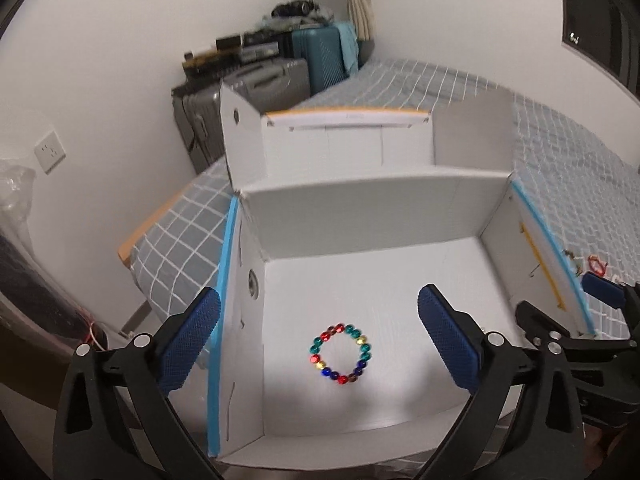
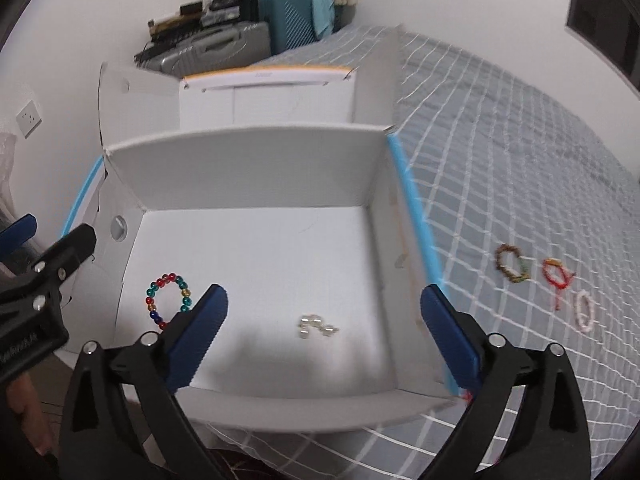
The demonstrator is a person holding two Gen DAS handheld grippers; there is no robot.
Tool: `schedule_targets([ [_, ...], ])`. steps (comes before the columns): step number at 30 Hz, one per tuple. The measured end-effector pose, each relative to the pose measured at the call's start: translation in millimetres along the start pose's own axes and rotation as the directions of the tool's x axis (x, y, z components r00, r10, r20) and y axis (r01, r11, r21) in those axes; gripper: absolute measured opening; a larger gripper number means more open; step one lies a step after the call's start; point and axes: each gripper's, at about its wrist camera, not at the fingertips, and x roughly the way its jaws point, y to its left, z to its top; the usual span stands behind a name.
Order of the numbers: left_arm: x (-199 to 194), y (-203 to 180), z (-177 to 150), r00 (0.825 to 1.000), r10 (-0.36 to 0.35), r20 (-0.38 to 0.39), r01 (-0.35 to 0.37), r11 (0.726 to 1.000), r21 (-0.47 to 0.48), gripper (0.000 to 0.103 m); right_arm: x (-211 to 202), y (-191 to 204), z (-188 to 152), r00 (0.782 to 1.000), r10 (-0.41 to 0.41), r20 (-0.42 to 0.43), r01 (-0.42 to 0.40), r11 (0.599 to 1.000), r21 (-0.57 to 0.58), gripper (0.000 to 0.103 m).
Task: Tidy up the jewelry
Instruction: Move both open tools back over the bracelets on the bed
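A multicoloured bead bracelet lies flat on the floor of an open white box. My left gripper hovers above it, open and empty. In the right wrist view the same bracelet lies at the box's left, and a small silver piece lies near the middle of the box floor. My right gripper is open and empty above the box's front right. On the bedspread right of the box lie a brown-green bracelet, a red string bracelet and a white bracelet.
The box has blue-taped side edges and a raised lid at the back. It sits on a grey checked bedspread. Suitcases stand against the far wall. The other gripper shows at the right edge.
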Motion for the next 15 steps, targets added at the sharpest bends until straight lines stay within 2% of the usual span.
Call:
schedule_targets([
  [8, -33.9, -50.0, 3.7, 0.992, -0.112, 0.061, 0.11, 0.993, 0.029, 0.097, -59.2, -62.7, -20.3, 0.991, -0.088, 0.102, 0.08, 0.994, 0.078, 0.095],
  [15, -53.0, -133.7, -5.4, 0.969, -0.238, 0.069, 0.228, 0.965, 0.133, 0.097, -97.5, -141.3, -62.5, 0.975, -0.182, 0.127, 0.157, 0.97, 0.183, 0.095],
])
